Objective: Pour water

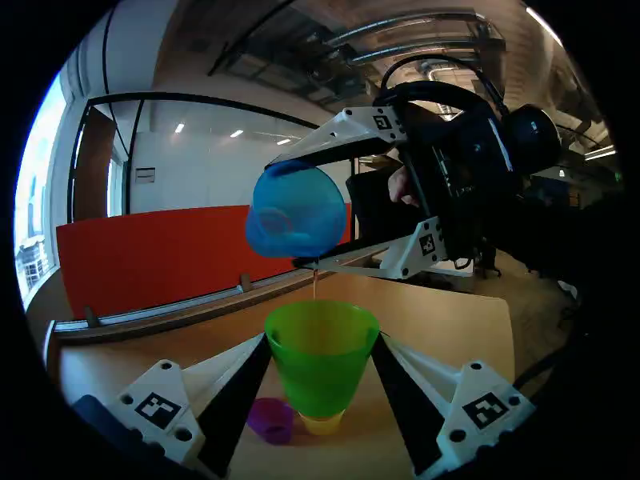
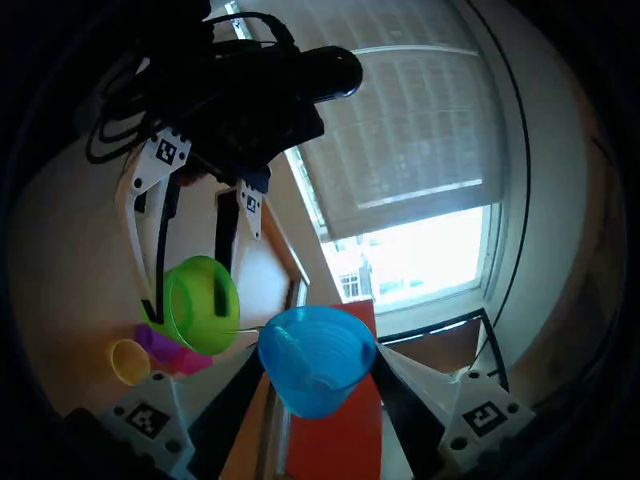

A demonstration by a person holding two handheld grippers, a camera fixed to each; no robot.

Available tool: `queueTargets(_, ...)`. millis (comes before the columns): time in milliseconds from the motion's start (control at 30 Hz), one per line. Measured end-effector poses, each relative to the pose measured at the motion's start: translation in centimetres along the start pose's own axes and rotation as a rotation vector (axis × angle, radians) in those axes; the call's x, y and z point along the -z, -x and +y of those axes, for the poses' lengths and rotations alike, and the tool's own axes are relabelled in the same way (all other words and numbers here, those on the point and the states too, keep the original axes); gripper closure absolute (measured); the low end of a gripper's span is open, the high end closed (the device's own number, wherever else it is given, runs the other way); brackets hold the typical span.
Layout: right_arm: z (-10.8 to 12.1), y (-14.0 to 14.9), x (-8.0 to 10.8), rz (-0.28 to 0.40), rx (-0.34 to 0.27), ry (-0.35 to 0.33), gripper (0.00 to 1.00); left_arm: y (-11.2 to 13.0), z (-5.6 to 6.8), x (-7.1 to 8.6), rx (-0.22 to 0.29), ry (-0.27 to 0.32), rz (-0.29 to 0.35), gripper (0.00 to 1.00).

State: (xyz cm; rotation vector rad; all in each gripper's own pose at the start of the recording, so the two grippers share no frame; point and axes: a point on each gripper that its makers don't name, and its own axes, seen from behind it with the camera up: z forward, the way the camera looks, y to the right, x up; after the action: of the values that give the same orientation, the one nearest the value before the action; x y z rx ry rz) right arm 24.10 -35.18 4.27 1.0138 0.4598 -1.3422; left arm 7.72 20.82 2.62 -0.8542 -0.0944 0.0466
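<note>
In the left gripper view my left gripper (image 1: 320, 368) is shut on a green cup (image 1: 322, 364), held upright above the table. Above it the right gripper (image 1: 308, 212) holds a blue cup (image 1: 294, 210) tipped over, and a thin stream (image 1: 315, 284) falls from its rim into the green cup. In the right gripper view my right gripper (image 2: 318, 372) is shut on the blue cup (image 2: 316, 360), with a little liquid left inside. The green cup (image 2: 200, 304) sits beyond it, gripped by the left gripper (image 2: 192, 300).
A wooden table (image 1: 448, 320) lies below. On it stand a purple cup (image 1: 270, 419) and a yellow cup (image 1: 322, 422) under the green one. A red partition (image 1: 144, 256) runs behind the table. A bright window (image 2: 416, 256) is in the right gripper view.
</note>
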Motion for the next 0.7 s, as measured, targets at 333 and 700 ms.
queueTargets(333,0.0,-0.9,0.1,0.006,0.010,0.001,0.09,-0.2,0.0,0.1,0.001,0.000,0.003,0.14)
queueTargets(700,-0.1,-1.4,0.1,0.009,0.024,-0.002,0.09,-0.1,0.0,0.1,0.002,-0.001,0.004,0.14)
